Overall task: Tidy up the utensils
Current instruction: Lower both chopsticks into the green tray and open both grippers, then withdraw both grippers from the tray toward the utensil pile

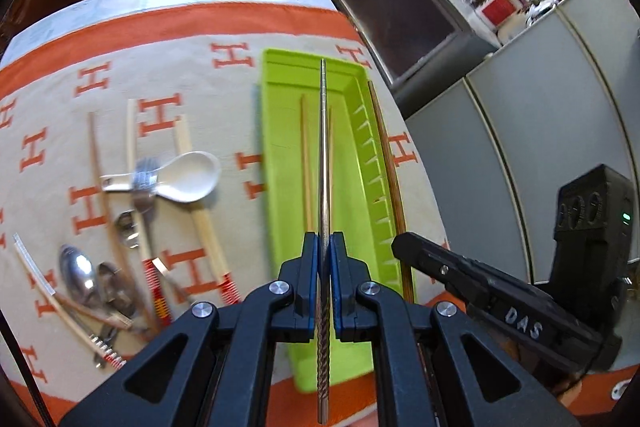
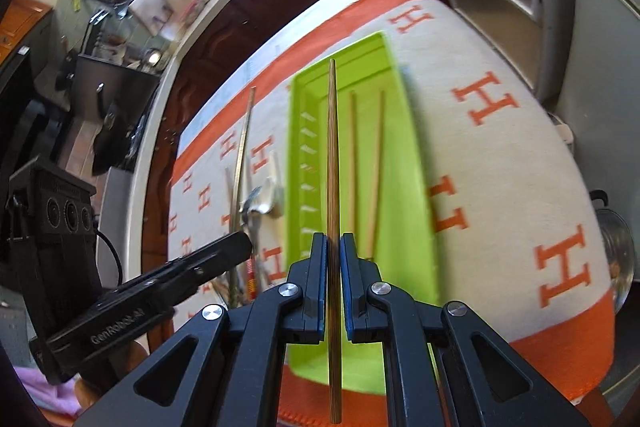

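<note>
My left gripper (image 1: 324, 239) is shut on a twisted metal chopstick (image 1: 323, 147), which hangs over the green tray (image 1: 272, 147). My right gripper (image 2: 333, 239) is shut on a dark wooden chopstick (image 2: 332, 155), also above the green tray (image 2: 404, 155), near its ribbed side. Two pale wooden chopsticks (image 2: 352, 163) lie inside the tray; one pale chopstick (image 1: 306, 163) shows clearly in the left wrist view. The right gripper (image 1: 404, 247) appears at the tray's right edge with the dark chopstick (image 1: 386, 163). The left gripper (image 2: 240, 243) shows with the metal chopstick (image 2: 244, 147).
Left of the tray, a pile of utensils lies on the H-patterned cloth (image 1: 200, 67): a white ceramic spoon (image 1: 188, 175), a fork (image 1: 144, 183), metal spoons (image 1: 78, 275) and red-banded chopsticks (image 1: 208, 227). Grey cabinets (image 1: 520, 127) stand beyond the table's right edge.
</note>
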Tool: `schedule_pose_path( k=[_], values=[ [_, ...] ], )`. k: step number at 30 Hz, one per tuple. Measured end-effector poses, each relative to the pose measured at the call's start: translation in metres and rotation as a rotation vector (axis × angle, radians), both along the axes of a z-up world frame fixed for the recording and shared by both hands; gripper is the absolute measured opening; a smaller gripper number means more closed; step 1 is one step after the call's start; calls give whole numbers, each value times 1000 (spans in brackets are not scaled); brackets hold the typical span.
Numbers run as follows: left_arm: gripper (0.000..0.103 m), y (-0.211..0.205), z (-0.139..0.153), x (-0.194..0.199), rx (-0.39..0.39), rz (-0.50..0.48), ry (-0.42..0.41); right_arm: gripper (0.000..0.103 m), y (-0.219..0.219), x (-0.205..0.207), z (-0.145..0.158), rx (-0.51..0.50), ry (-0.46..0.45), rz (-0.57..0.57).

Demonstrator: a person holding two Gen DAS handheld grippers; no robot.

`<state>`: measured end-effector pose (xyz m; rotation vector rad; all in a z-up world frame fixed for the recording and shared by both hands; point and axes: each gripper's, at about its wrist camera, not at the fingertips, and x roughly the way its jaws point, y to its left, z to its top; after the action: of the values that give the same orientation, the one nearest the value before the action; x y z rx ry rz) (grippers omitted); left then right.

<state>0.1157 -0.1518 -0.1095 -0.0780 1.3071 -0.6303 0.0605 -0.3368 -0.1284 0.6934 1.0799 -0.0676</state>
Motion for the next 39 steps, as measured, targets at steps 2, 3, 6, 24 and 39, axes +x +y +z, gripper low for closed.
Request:
schedule_pose_path(
  k=[2,3,6,24,39],
  values=[
    [4,-11,-10,5,12,-5,11,7,-8,0,-2,-26,10,-14],
    [4,-16,-14,8,22,-6,15,7,-11,0,-4,-38,15,-16],
    [8,-26,-25,10,42,-18,31,7,-14,7,-11,-65,38,-25],
    [67,33,4,-22,126,88,-146,24,22,15,-26,-161,53,0],
    [70,90,18,-52,242,209,-263,24,51,-6,-13,-217,48,64]
  ],
)
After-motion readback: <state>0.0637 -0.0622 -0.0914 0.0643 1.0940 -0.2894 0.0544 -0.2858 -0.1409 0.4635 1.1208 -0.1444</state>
